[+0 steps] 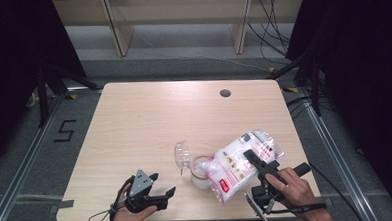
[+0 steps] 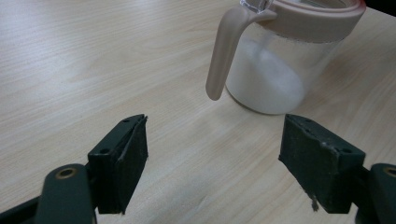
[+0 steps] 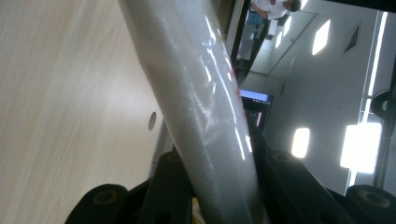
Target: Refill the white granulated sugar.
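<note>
Two hand-held grippers work at the table's [image 1: 134, 118] near edge — the left hand-held gripper [image 1: 160, 188] gapes empty, the right hand-held gripper [image 1: 253, 158] pinches a plastic bag [image 1: 236, 166] tilted over the jar [image 1: 201, 174]. Beyond: grey floor, shelving — the jar's mouth is hidden.

Clear bag [image 1: 239, 166] of white powder, tilted over lidded jar [image 1: 200, 173].
</note>
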The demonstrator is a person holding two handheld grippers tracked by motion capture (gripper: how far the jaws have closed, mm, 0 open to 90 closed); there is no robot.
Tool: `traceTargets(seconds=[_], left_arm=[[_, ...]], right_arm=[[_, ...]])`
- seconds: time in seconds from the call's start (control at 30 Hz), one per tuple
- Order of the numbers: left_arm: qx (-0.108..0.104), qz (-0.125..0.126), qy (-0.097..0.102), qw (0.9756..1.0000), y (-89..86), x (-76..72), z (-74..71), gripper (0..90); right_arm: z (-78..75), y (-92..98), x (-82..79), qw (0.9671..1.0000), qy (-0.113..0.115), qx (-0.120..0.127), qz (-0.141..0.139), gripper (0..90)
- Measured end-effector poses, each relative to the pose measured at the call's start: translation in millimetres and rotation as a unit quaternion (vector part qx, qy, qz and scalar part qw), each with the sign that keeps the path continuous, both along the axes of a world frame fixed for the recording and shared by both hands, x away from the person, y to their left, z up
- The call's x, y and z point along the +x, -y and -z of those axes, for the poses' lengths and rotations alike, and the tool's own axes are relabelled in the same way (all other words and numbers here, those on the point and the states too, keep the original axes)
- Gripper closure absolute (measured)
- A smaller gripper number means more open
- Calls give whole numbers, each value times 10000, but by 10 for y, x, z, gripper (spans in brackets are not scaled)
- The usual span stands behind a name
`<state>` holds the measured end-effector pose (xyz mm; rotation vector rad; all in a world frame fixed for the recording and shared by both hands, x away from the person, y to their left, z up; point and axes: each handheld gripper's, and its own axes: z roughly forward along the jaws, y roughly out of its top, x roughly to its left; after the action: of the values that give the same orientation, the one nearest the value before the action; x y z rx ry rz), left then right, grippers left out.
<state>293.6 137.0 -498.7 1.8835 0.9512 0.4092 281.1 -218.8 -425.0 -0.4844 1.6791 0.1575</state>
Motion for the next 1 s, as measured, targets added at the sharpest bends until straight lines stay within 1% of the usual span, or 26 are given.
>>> traceTargets(seconds=[0.03,0.07,0.1,0.13,0.2,0.23,0.27,0.33,0.4,0.43,0.47,0.5,0.53,0.57,0.63,0.67,0.7,0.73,0.77,0.8,0.83,0.87,0.9,0.93,0.97,1.0], left_arm=[[-30,-20,-27,10000,3,-1,3,229],[-30,-20,-27,10000,3,-1,3,229],[6,-10,-38,10000,-4,0,2,229],[56,26,-1,10000,-11,3,-3,229],[39,16,-1,10000,-11,2,-3,229],[32,12,-5,10000,-11,1,-3,229],[30,13,-1,10000,-11,1,-2,229],[25,13,-2,10000,-11,2,-3,229],[32,15,-1,10000,-12,3,-3,229],[38,21,-2,10000,-13,3,-3,229],[35,21,-6,10000,-12,3,-3,229],[42,23,-5,10000,-14,4,-4,229],[37,21,-8,10000,-14,6,-3,229],[38,20,-14,10000,-13,4,-2,229],[32,18,-8,10000,-11,2,-4,229],[40,22,-5,10000,-11,2,-5,229],[43,19,-8,10000,-11,2,-4,229],[42,20,-9,10000,-11,2,-4,229],[41,19,-11,10000,-11,2,-5,229],[35,20,-6,10000,-12,3,-5,230],[32,20,-6,10000,-12,2,-5,230],[31,18,-9,10000,-13,3,-5,230],[-1,10,-23,10000,-10,2,-3,230],[-31,-10,-35,10000,-7,0,-1,230],[-31,-9,-37,10000,-8,0,-1,230],[-19,-16,-43,10000,-8,-1,-2,230]], right_arm=[[-10,0,9,9999,-2,79,-85,784],[-10,0,9,9999,-2,79,-85,784],[6,16,12,9995,-173,259,-51,785],[6,16,12,9995,-173,259,-51,785],[-7,35,27,9992,-223,313,-112,785],[-3,41,34,9988,-259,392,-136,785],[22,65,39,9974,-403,588,-47,785],[9,104,83,9970,-436,618,-165,785],[17,118,94,9964,-486,679,-163,785],[34,143,103,9949,-591,807,-97,785],[30,171,111,9950,-513,840,-147,786],[45,193,117,9937,-535,969,-160,787],[48,214,129,9919,-633,1089,-150,788],[80,251,153,9870,-805,1379,-154,789],[75,258,163,9868,-842,1374,-173,789],[129,283,152,9780,-1097,1774,-20,790],[128,297,169,9736,-1226,1922,-99,790],[128,297,169,9736,-1226,1922,-99,790],[132,303,177,9704,-1312,2021,-137,791],[133,311,182,9659,-1403,2174,-140,791],[128,318,186,9624,-1472,2279,-138,791],[127,320,200,9591,-1579,2342,-206,792],[116,321,203,9583,-1628,2336,-224,793],[123,323,196,9530,-1735,2475,-193,793],[118,325,196,9511,-1769,2522,-211,794],[116,330,203,9463,-1861,2632,-246,794]])
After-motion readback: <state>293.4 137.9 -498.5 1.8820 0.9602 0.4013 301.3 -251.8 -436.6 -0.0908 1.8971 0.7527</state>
